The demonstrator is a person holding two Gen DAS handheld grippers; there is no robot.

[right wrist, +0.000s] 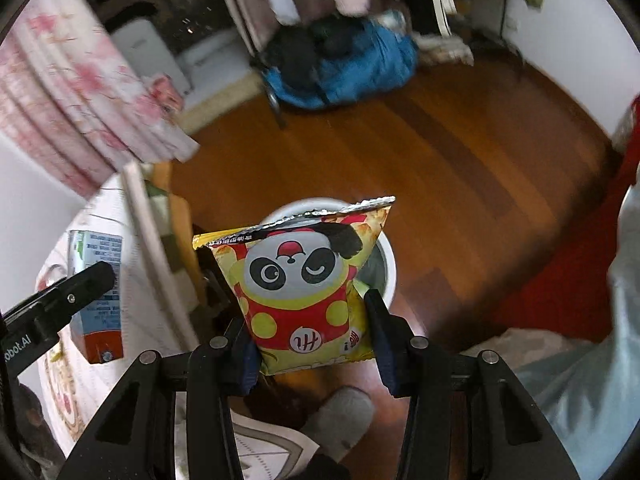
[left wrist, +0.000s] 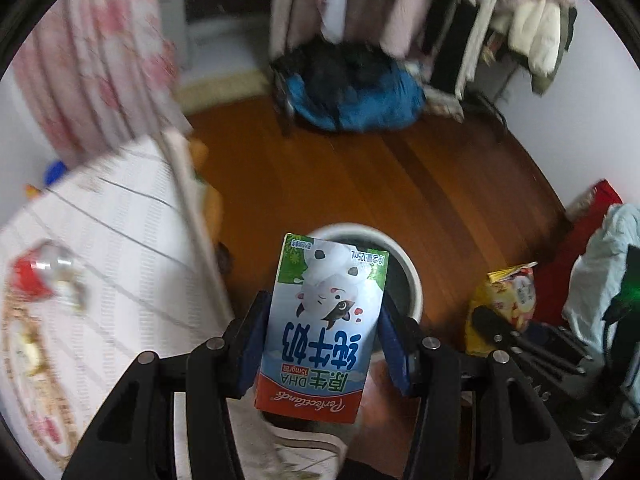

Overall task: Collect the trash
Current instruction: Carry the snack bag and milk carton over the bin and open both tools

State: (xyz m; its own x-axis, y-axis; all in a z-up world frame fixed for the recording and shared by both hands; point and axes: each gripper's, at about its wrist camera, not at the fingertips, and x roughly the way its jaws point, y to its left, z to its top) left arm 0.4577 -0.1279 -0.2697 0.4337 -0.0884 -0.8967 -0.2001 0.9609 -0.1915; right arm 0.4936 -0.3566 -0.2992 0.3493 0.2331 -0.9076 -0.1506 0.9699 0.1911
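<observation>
White bin (left wrist: pixel 412 276), contents unclear, sits below both loads. We see the left gripper (left wrist: pixel 320 344) clamping a milk carton (left wrist: pixel 320 328); the right gripper (right wrist: pixel 310 332) pinches a snack bag (right wrist: pixel 304 280)

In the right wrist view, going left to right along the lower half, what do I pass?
Left gripper → milk carton → snack bag held in the right gripper → red cloth.

Glossy reddish-brown plank floor (right wrist: pixel 460 152), plain white walls (left wrist: pixel 568 120), pink floral curtain (left wrist: pixel 96 76) at left, pale coats crowding a rack (left wrist: pixel 400 4).
</observation>
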